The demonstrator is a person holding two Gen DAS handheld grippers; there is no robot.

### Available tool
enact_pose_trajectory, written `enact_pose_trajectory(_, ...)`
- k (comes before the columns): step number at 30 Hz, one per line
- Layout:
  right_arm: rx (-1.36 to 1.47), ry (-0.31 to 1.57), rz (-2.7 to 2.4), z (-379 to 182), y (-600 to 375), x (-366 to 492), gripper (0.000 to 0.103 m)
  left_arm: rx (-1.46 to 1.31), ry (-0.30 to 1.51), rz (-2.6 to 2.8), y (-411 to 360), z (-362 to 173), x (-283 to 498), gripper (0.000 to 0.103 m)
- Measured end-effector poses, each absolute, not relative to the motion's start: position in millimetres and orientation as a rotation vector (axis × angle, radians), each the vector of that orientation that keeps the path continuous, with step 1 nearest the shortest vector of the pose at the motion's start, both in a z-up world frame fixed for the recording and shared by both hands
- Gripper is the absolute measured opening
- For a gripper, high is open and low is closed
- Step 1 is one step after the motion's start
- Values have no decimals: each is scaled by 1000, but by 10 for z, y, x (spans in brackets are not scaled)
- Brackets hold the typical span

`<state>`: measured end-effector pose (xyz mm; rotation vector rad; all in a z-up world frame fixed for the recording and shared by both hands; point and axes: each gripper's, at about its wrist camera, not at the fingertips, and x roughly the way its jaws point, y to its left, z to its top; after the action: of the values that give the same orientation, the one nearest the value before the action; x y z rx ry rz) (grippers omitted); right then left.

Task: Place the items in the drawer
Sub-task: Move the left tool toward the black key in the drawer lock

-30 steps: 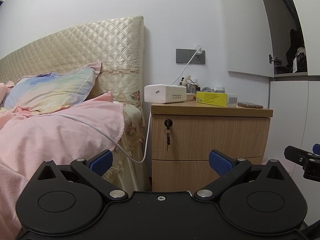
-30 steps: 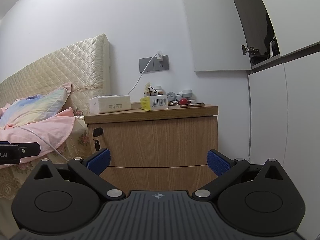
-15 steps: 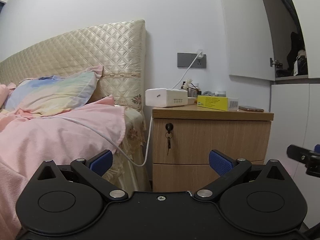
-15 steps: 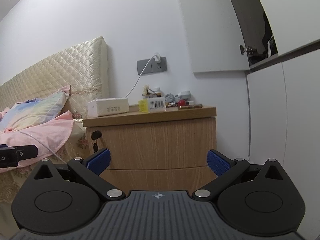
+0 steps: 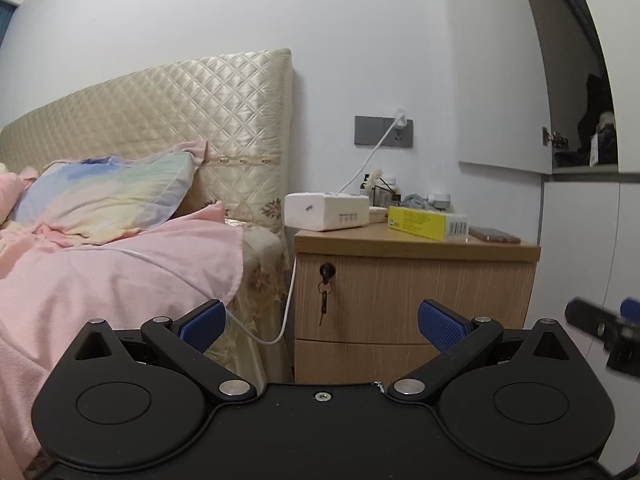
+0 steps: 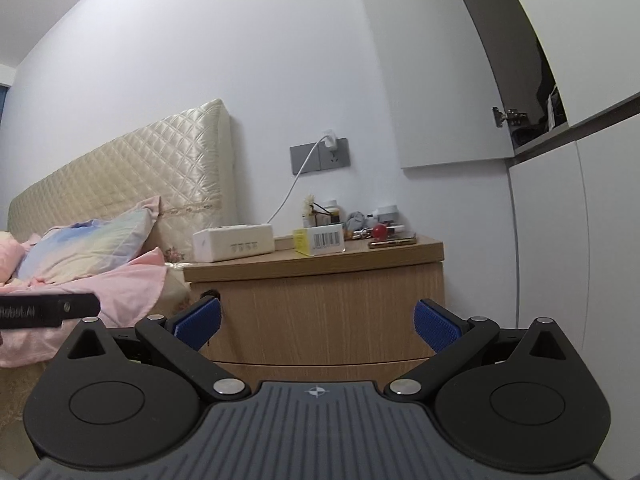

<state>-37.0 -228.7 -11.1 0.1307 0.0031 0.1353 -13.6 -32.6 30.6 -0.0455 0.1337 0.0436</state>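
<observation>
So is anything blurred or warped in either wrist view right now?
Left wrist: the right hand-held gripper at the frame's right edge is motion-smeared; the nightstand is sharp. Right wrist: crisp, though fisheye bends the wardrobe door edges; light is dim and even, no glare.

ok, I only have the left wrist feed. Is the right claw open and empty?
Observer: Yes. In the right wrist view the right claw is open, with nothing between its blue pads.
Operator: Anything on the nightstand hidden from me behind the yellow box?
Observer: A small red round thing sits just behind the phone, towards the wall. I can't tell what it is.
</observation>
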Motion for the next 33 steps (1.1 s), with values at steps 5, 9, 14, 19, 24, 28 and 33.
enact_pose_trajectory(5, 175, -28, 137, 74, -2354, -528, 103, -98, 129, 20, -293, 400, 28, 102)
enact_pose_trajectory(9, 197, 0, 118, 194, -2421, -431, 103, -2, 90, 25, -292, 390, 172, 102)
enact_pose_trajectory(14, 177, 19, 75, 321, -2476, -147, 103, -32, 136, 27, -186, 347, 396, 102)
enact_pose_trajectory(19, 156, 48, 92, 306, -2527, 251, 103, -118, 230, 5, -46, 261, 751, 102)
enact_pose_trajectory(24, 151, 51, 139, 204, -2772, 594, 103, -122, 306, -51, 57, 137, 1266, 102)
enact_pose_trajectory(28, 159, 103, 181, 96, -3030, 915, 103, -81, 321, -74, 81, 87, 1600, 102)
enact_pose_trajectory(33, 132, 174, 219, -84, -3256, 1340, 103, 1, 291, -67, 81, -31, 1916, 102)
